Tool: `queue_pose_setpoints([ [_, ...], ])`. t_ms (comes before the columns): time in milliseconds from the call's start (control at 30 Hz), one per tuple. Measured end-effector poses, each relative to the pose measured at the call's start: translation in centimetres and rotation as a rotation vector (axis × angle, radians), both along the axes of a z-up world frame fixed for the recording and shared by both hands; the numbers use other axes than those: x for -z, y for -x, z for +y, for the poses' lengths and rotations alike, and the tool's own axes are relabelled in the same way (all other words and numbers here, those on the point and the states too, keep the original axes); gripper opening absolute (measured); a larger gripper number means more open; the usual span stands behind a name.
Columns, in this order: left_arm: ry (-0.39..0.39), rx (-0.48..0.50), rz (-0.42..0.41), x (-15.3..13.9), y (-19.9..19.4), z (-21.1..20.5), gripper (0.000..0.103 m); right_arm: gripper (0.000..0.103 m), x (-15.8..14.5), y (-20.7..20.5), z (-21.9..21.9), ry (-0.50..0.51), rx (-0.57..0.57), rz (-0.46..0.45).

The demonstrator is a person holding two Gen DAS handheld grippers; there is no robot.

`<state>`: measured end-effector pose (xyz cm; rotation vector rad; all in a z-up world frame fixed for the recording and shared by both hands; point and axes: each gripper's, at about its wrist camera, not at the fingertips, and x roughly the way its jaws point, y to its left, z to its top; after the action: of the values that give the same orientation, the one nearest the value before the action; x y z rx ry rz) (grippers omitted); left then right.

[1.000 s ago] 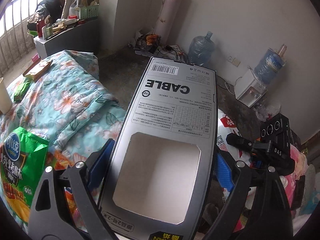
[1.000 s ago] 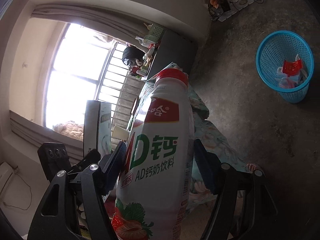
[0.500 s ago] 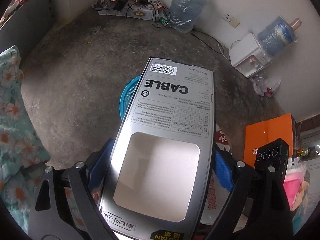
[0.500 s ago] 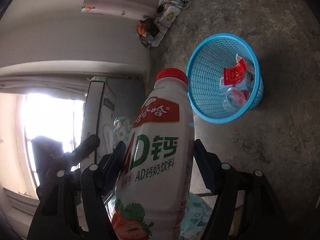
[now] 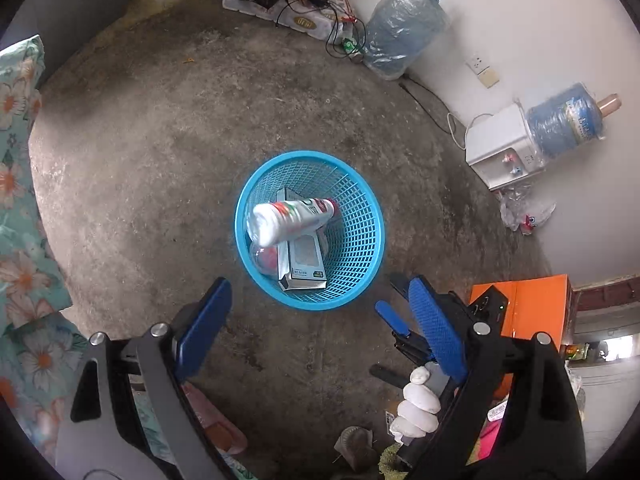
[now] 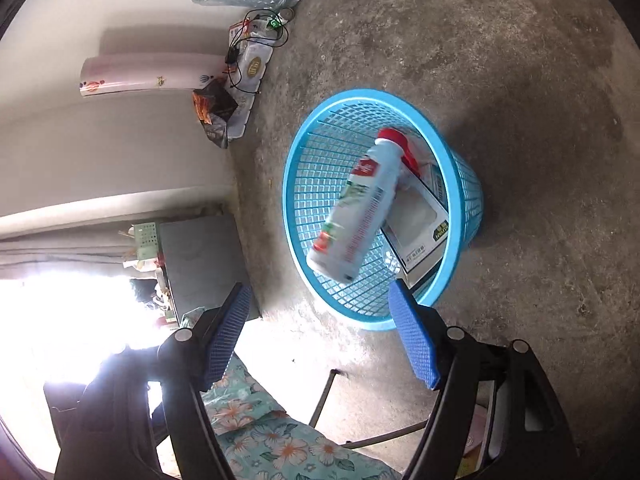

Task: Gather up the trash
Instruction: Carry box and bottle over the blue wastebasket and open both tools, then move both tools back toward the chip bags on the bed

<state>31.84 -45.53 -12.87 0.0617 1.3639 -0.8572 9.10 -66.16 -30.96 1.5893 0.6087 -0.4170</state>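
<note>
A blue mesh basket (image 5: pixel 362 200) stands on the concrete floor. Inside it lies the grey cable box (image 5: pixel 306 258), with a white milk-drink bottle (image 5: pixel 290 218) with a red cap tilted across it. In the right wrist view the bottle (image 6: pixel 356 212) is blurred within the basket's (image 6: pixel 298 168) mouth, above the box (image 6: pixel 420 224). My left gripper (image 5: pixel 318 286) hangs open and empty just above the basket's near rim. My right gripper (image 6: pixel 320 294) is open too, with nothing between its blue pads. It also shows at the left wrist view's lower right, as the right gripper (image 5: pixel 394 300) in a white-gloved hand (image 5: pixel 416 404).
A floral bed cover (image 5: pixel 20 200) borders the left. Two water jugs (image 5: pixel 400 32), a white dispenser (image 5: pixel 500 152), cables and packets (image 5: pixel 288 0) line the far wall. An orange box (image 5: pixel 528 300) sits right of the basket. Metal stool legs (image 6: pixel 324 396) stand near my right gripper.
Both grippers swung from the bed down over the basket. The left let go of the cable box and the right let go of the bottle; both now sit in the basket.
</note>
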Motion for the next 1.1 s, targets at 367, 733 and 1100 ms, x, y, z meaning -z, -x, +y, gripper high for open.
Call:
queue_pose_setpoints([
  [367,0.242,-0.043,-0.230,-11.6,5.3,15.1,0.086,0.070,-6.2,4.9,7.4,0.163,-0.094,-0.021],
  [733,0.323,-0.296,-0.374,-15.7,13.7,35.5,0.086,0.070,-19.3,2.2,16.4,0.435,-0.424,-0.202],
  [1100,0.196,-0.656,-0.490,-15.3,19.1,54.3,0.086,0.070,-24.7,-1.6,28.9,0.429,-0.786,-0.334],
])
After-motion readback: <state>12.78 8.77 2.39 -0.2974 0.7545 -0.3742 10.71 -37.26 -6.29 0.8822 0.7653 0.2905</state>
